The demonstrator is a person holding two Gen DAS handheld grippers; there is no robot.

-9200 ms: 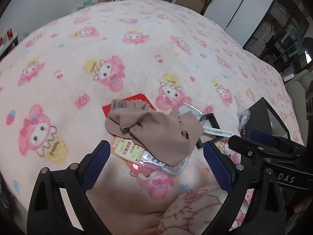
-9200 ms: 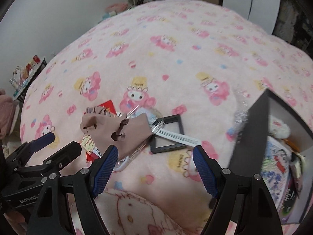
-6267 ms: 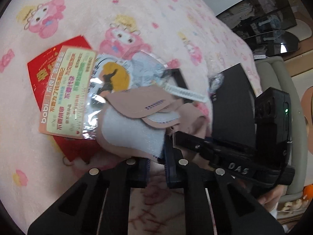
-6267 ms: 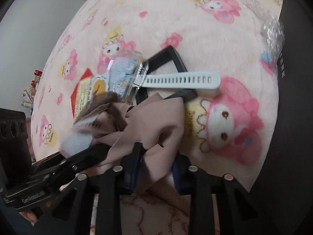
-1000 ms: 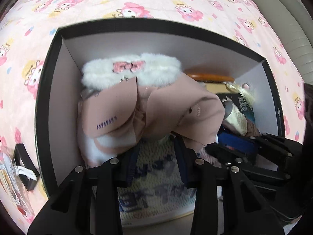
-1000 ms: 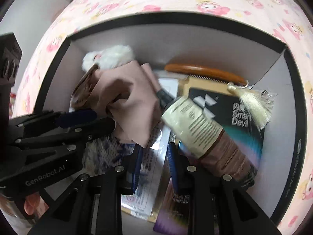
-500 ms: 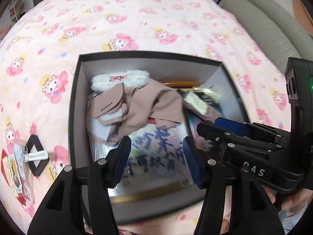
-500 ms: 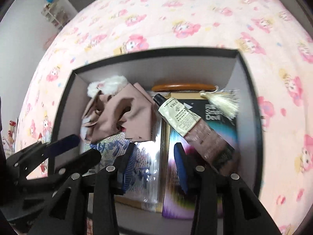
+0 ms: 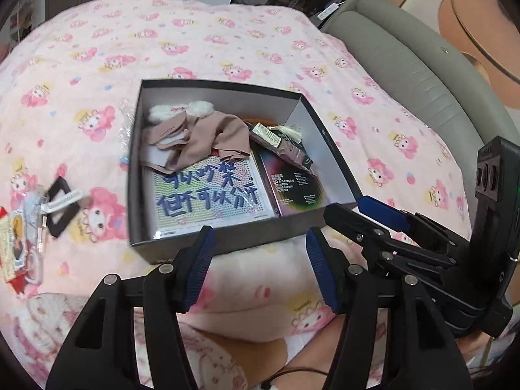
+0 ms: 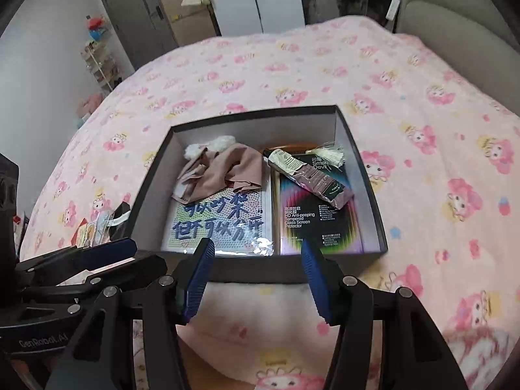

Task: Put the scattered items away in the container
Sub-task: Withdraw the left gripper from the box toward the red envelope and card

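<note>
Left wrist view: blurred packets (image 9: 19, 227), perhaps cards, cut off beside box (image 9: 227, 247).

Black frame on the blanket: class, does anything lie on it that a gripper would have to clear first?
Yes. A white strap lies across the black frame, left of the box; nothing else visibly covers it.

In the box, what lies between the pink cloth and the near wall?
The bead picture with blue writing; nothing else there, clearest in the right wrist view.
</note>
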